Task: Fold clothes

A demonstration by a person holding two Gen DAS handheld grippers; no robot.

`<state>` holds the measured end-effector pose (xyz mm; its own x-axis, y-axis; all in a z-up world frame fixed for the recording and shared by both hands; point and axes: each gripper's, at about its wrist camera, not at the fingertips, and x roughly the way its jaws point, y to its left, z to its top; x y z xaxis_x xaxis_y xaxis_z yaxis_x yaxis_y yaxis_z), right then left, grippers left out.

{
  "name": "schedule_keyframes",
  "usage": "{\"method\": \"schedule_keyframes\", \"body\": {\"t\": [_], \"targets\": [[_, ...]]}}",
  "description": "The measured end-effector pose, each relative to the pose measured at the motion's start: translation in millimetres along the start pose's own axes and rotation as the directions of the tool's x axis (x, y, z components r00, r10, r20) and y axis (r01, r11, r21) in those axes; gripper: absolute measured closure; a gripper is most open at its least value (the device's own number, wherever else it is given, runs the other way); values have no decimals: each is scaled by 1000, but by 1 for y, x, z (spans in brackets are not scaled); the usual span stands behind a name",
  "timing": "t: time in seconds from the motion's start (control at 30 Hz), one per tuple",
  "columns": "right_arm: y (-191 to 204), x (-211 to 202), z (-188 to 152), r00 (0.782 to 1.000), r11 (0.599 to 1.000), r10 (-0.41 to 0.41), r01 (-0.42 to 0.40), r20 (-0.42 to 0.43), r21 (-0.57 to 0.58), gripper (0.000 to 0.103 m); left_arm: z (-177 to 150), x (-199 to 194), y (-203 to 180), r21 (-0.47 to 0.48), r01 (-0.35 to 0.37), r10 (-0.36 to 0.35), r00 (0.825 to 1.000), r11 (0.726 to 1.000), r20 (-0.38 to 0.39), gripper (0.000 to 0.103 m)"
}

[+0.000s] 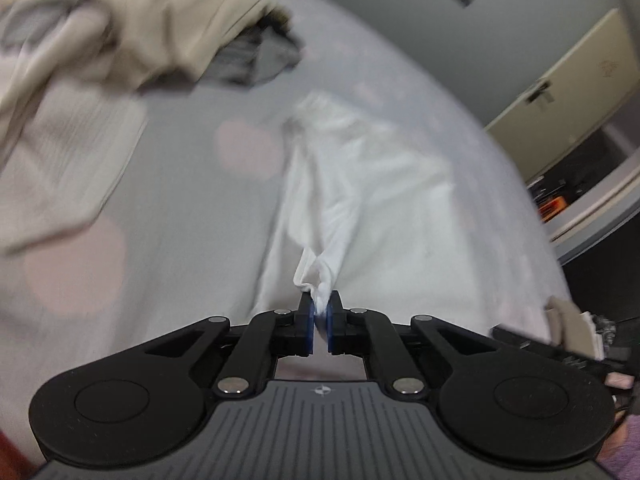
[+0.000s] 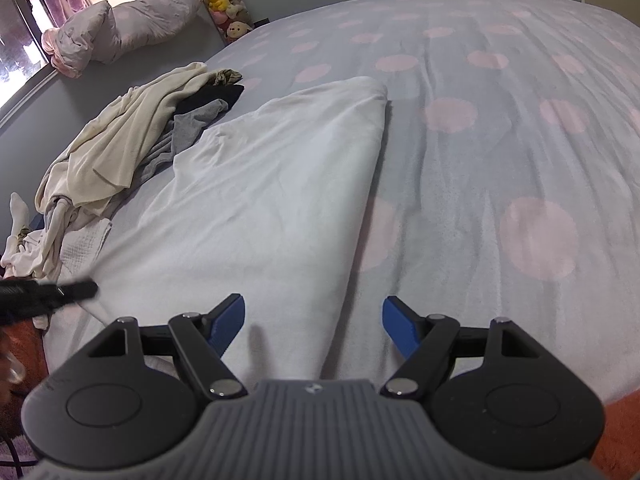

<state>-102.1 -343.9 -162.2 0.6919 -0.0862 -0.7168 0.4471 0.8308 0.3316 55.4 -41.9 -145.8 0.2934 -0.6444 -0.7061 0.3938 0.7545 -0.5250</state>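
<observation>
White garment [image 2: 264, 200] spread on the dotted bed [image 2: 500, 140], its edge pinched by the clenched left gripper [image 1: 320, 314], right gripper [image 2: 314, 326] held released above the garment's near edge, pile of clothes [image 2: 120, 148] lying left of the garment.

The left wrist view is motion-blurred throughout: the crumpled white cotton garment [image 1: 360, 184] shows no readable hem or seam, and its pinched corner disappears between the blue pads. The heap of beige and grey clothes [image 1: 100, 60] is cut off by the top and left edges. In the right wrist view, the near end of the garment [image 2: 260, 208] is hidden behind the gripper body, and the clothes heap [image 2: 116, 152] runs off the left edge.
</observation>
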Motion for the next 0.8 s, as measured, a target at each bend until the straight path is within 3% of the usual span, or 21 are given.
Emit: {"method": "schedule_keyframes", "body": {"t": [0.2, 0.23, 0.3, 0.43, 0.7, 0.77, 0.8], "targets": [[-1, 8, 0, 998, 999, -33, 33, -54, -7, 29, -3, 15, 7, 21, -60, 61, 997, 998, -46, 99], [-1, 10, -1, 996, 999, -41, 40, -73, -12, 34, -4, 16, 7, 26, -63, 64, 997, 998, -48, 99], [-1, 15, -2, 992, 998, -56, 54, -111, -23, 54, -4, 17, 6, 40, -69, 71, 996, 997, -48, 99], [4, 30, -6, 976, 993, -88, 71, -199, -92, 54, -4, 18, 7, 44, -80, 82, 995, 996, -52, 97], [19, 31, -15, 959, 966, -165, 110, -231, -234, 54, -5, 6, 5, 59, -121, 124, 991, 991, -41, 96], [23, 30, -16, 956, 956, -183, 119, -228, -266, 54, -5, 3, 4, 62, -151, 154, 987, 987, -40, 93], [23, 29, -16, 957, 956, -182, 119, -225, -267, 54, -5, 1, 4, 57, -164, 166, 985, 985, -36, 85]]}}
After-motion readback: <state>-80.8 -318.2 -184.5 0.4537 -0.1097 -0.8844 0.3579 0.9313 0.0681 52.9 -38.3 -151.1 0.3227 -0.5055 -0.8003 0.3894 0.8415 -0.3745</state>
